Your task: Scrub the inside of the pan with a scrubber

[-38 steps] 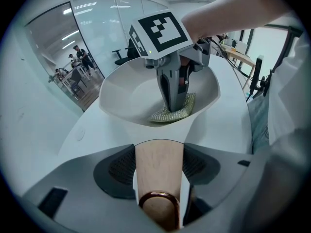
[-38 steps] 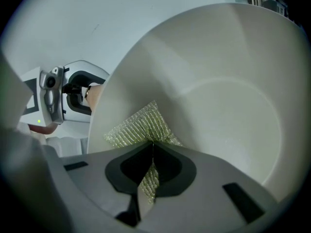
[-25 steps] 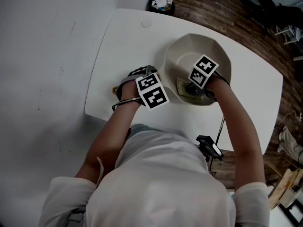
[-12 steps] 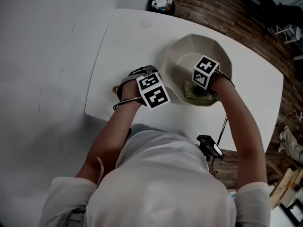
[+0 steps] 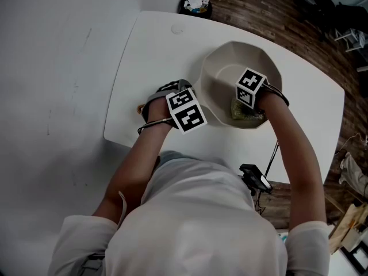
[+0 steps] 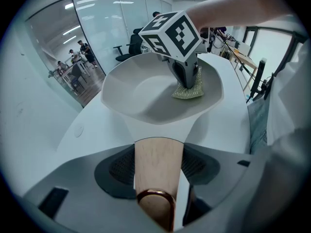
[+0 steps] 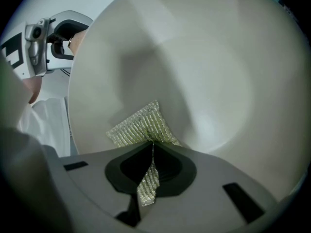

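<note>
Right hand-held gripper (image 7: pixel 151 149) pinched shut on the soft, limp mesh scrubber (image 7: pixel 138 125), pressed to the near inner wall of the pan (image 7: pixel 204 72). Left hand-held gripper (image 6: pixel 159 152) clamped on the stiff wooden handle (image 6: pixel 158 166); probably the best hold against sliding on the bench (image 5: pixel 149 50).

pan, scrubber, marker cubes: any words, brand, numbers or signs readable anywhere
No text can be read anywhere.
The pan, its wooden handle in the left tongs, and the scrubber in the right tongs show no print.
The marker cubes carry only black-and-white square patterns, no letters or digits.
</note>
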{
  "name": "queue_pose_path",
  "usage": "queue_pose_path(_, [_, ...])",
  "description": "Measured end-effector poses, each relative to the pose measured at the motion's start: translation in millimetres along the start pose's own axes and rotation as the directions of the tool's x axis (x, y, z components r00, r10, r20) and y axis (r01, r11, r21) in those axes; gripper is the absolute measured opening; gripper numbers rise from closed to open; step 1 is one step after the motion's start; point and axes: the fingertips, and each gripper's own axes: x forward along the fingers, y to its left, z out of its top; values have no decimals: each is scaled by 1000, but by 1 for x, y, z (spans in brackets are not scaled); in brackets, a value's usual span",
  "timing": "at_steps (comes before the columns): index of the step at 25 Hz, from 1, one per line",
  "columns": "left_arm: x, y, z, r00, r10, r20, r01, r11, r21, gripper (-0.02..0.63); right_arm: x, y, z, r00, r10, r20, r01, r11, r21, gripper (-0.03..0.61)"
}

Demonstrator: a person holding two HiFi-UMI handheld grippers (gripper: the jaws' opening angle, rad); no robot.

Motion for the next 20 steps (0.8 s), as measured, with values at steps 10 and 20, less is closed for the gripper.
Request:
queue_pose_path(10, [0, 0, 1, 1000, -1, 1, 1, 1000, 7, 267, -5, -24, -12, 991, -116, -63, 116, 993, -3, 28])
queue_pose_path(20, [0, 0, 1, 1000, -2, 2, 2, 1000, 7, 267, -17, -51, -16, 963, -259, -71, 257, 966, -31, 28])
